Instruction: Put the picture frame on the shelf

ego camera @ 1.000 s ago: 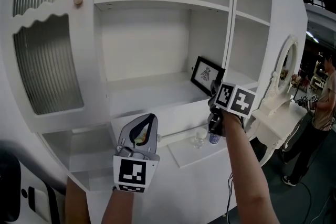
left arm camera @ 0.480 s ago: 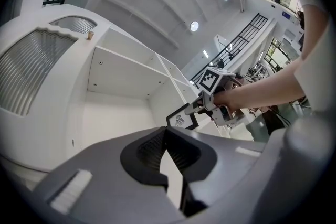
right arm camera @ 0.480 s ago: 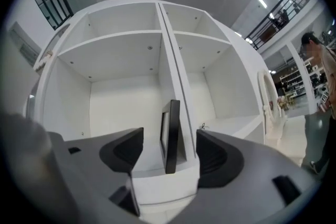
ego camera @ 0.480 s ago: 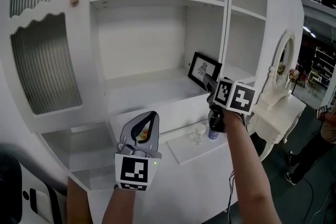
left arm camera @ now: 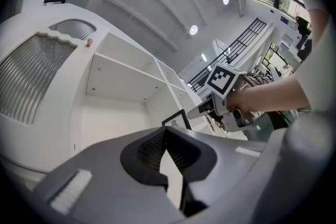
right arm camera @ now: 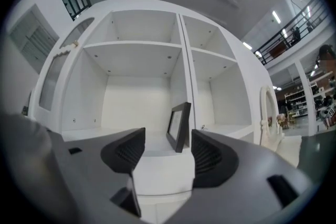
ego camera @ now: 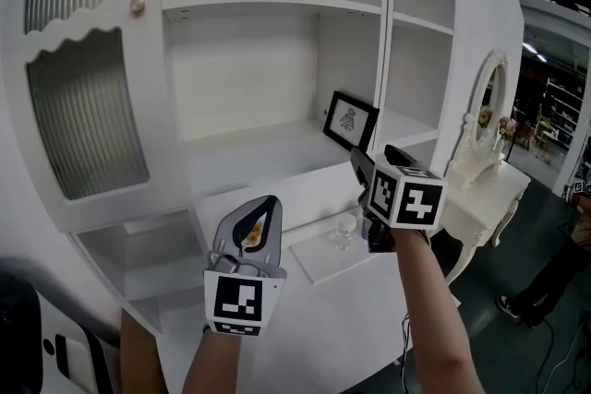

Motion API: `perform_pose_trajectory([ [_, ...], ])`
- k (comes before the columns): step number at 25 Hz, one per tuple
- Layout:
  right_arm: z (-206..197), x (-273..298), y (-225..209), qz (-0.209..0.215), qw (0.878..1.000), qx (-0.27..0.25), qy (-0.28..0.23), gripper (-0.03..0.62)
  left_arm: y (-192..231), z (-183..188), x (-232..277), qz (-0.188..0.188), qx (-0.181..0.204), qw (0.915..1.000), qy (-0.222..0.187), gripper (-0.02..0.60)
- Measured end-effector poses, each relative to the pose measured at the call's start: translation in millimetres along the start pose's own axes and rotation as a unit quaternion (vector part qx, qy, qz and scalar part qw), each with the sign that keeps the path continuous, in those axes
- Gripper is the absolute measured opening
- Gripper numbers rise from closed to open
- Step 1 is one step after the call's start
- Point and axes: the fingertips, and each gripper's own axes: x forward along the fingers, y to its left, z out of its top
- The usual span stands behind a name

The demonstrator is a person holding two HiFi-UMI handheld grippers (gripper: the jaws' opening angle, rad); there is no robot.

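Right claw [right arm camera: 160,150] empty; frame [ego camera: 350,120] on shelf [ego camera: 259,143]

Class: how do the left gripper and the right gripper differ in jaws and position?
The left gripper has jaws meeting at the tips; the right gripper has jaws that have just been opening and stand wide. The left gripper is farther from the picture frame than the right gripper. Both have nothing between their jaws.

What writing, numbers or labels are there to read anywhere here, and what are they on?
No readable words or numbers anywhere.
Picture frame: a dark drawing; any caption is too small to read.
Left gripper: black-and-white square marker, a pattern, not letters.
Right gripper: the same kind of pattern, no letters.
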Motion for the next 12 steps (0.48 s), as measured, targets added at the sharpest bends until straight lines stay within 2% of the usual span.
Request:
perform_pose_trajectory([
  [2,0.6,-13.7,9.1,0.004,1.0,-0.013,-0.011,0.28,-1.9,2.1,-2.7,-0.006,0.0,1.0,-0.002,0.009],
  [6,6.6,-37.7,23.7,-0.004,0.998,-0.049,-0.033,0.227,-1.4,6.0,-4.5,-0.014,-0.019,0.9997,-0.003,0.009],
  [12,5.8,-69.2,29.5,-0.034,0.994,-0.092,-0.052,0.082,-0.2,11.0,-3.2,-0.027,-0.035,0.9989,-0.014,0.009],
])
